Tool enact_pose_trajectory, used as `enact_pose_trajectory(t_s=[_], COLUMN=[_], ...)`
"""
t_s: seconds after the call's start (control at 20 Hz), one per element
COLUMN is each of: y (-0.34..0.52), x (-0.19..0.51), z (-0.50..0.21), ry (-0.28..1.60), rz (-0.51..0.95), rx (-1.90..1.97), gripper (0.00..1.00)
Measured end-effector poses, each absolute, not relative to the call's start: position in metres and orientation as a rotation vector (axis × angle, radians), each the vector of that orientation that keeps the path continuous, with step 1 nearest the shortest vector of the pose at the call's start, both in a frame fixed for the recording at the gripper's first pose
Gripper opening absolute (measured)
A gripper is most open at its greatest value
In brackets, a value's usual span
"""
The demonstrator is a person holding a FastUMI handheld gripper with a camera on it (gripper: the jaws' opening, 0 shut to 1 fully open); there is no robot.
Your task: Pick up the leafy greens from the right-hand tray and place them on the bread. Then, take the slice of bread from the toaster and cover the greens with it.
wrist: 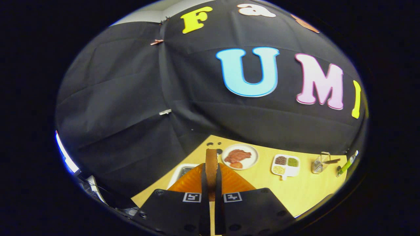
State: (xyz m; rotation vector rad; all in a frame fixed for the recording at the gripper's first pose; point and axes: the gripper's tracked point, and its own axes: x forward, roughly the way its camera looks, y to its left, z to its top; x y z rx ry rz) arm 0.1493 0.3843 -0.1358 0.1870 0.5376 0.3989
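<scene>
Beyond the fingers at about eleven o'clock, a pale tray (182, 170) peeks out behind them. Between the fingers, the gripper (211, 183) clamps a slice of bread (211, 164) edge-on and upright, raised off the wooden table (305, 190), probably for carrying to the sandwich. At one o'clock sits a plate (240, 156) of reddish food, then a divided dish (286, 165); I cannot make out the greens.

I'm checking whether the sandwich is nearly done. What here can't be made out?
- Toaster: hidden largely behind the gripper and the bread slice that it holds edge-on.
- Bottom bread and greens: not to be made out behind the fingers.
- Tray contents: mostly covered by the toaster.
- Divided dish contents: too small to identify.
</scene>
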Motion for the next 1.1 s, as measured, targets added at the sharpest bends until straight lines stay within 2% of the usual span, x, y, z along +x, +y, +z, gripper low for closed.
enact_pose_trajectory(t_s=[0.3,0.7,1.1], y=[0.317,0.325,0.276], x=[0.127,0.121,0.128], z=[-0.229,-0.313,-0.383], ry=[0.658,0.755,0.829], rz=[0.276,0.295,0.199], rx=[0.226,0.405,0.459], gripper=[0.1,0.1,0.1])
